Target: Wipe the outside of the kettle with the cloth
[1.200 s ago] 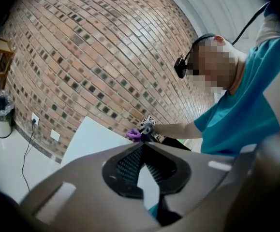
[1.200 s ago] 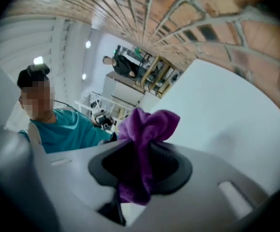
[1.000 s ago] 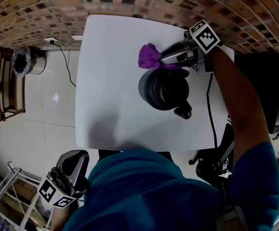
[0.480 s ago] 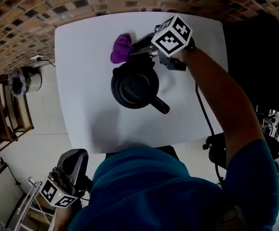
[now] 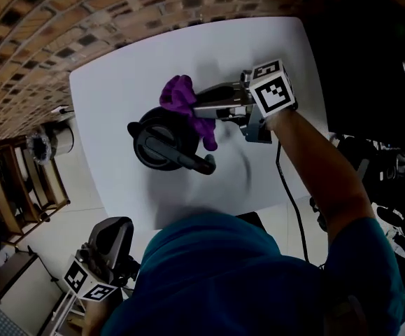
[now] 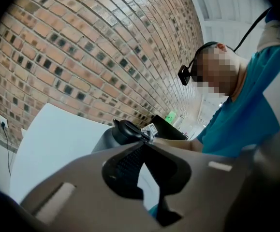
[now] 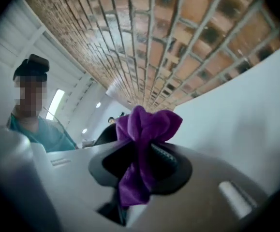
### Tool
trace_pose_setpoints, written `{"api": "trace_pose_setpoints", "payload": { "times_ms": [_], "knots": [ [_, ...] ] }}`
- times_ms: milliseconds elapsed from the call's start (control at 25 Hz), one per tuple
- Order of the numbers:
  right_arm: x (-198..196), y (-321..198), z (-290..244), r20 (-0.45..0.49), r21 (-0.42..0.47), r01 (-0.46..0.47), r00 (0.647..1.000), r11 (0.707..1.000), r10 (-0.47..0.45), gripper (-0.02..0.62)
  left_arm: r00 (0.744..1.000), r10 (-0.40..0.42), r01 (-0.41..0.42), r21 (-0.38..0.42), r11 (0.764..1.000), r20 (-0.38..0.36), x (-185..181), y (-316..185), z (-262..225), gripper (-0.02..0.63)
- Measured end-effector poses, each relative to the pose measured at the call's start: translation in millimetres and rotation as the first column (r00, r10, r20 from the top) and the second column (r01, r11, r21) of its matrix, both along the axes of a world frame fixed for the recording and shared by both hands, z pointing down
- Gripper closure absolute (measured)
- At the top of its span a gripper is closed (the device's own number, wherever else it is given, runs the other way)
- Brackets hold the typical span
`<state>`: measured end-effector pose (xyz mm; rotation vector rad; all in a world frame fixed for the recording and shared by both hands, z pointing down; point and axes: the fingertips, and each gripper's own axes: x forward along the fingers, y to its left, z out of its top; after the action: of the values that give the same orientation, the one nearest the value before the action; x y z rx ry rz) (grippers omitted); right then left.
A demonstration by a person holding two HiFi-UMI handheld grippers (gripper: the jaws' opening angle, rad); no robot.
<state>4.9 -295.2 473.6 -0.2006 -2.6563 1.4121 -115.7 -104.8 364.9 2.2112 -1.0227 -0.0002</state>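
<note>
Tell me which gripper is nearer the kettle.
Right. The right gripper, shut on the purple cloth, is at the kettle's edge, with the cloth draped against it. The left gripper is off the table, low beside the person's body, well away.

**Dim, heavy fisheye**

Head view underexposed; white tabletop (image 5: 111, 110) reads grey, w/ soft shadow just beside kettle (image 5: 157, 145). Fisheye bows brick wall (image 5: 48, 33) at edges. Both gripper views: black round vignette, near foreground blurred, bright lights (image 7: 57, 98) in bkgd.
</note>
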Motion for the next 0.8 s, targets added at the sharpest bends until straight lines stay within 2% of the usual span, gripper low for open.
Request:
{"api": "trace_pose_setpoints", "payload": {
  "times_ms": [80, 200, 320, 440, 520, 600, 720, 800],
  "knots": [
    [4.4, -1.7, 24.0, -0.012, -0.036, -0.052, 0.999, 0.998, 0.051, 0.488, 1.0, 0.018, -0.018, -0.009, 1.0, 0.015, 8.9, -1.1, 1.9, 0.601],
    [8.8, 4.2, 62.1, -0.104, -0.005, -0.076, 0.992, 0.997, 0.075, 0.489, 0.999, 0.041, -0.04, -0.029, 0.999, 0.035, 17.7, -0.6, 5.6, 0.601],
    [13.6, 13.5, 88.2, -0.257, 0.125, -0.052, 0.963, 0.991, 0.083, 0.489, 0.997, 0.059, -0.057, -0.046, 0.997, 0.051, 22.9, 0.9, 7.9, 0.601],
    [17.8, 22.6, 107.4, -0.437, 0.291, 0.037, 0.894, 0.956, 0.098, 0.489, 0.996, 0.074, -0.071, -0.045, 0.996, 0.059, 28.2, 1.7, 7.2, 0.601],
    [21.6, 27.5, 102.3, -0.462, 0.375, 0.068, 0.878, 0.925, 0.123, 0.489, 0.995, 0.082, -0.08, -0.036, 0.996, 0.061, 33.0, 2.8, 3.9, 0.601],
    [29.3, 35.3, 78.1, -0.401, 0.473, 0.066, 0.904, 0.879, 0.148, 0.489, 0.994, 0.088, -0.087, -0.027, 0.996, 0.063, 36.3, 4.7, -0.2, 0.601],
    [40.1, 55.2, 33.5, -0.254, 0.638, 0.06, 0.958, 0.767, 0.136, 0.489, 0.994, 0.086, -0.085, -0.027, 0.996, 0.064, 36.1, 8.2, -3.6, 0.601],
    [39.7, 67.1, 23.7, -0.217, 0.707, 0.087, 0.971, 0.702, 0.098, 0.489, 0.994, 0.083, -0.081, -0.031, 0.996, 0.067, 36.5, 12.0, -4.0, 0.601]
  ]
}}
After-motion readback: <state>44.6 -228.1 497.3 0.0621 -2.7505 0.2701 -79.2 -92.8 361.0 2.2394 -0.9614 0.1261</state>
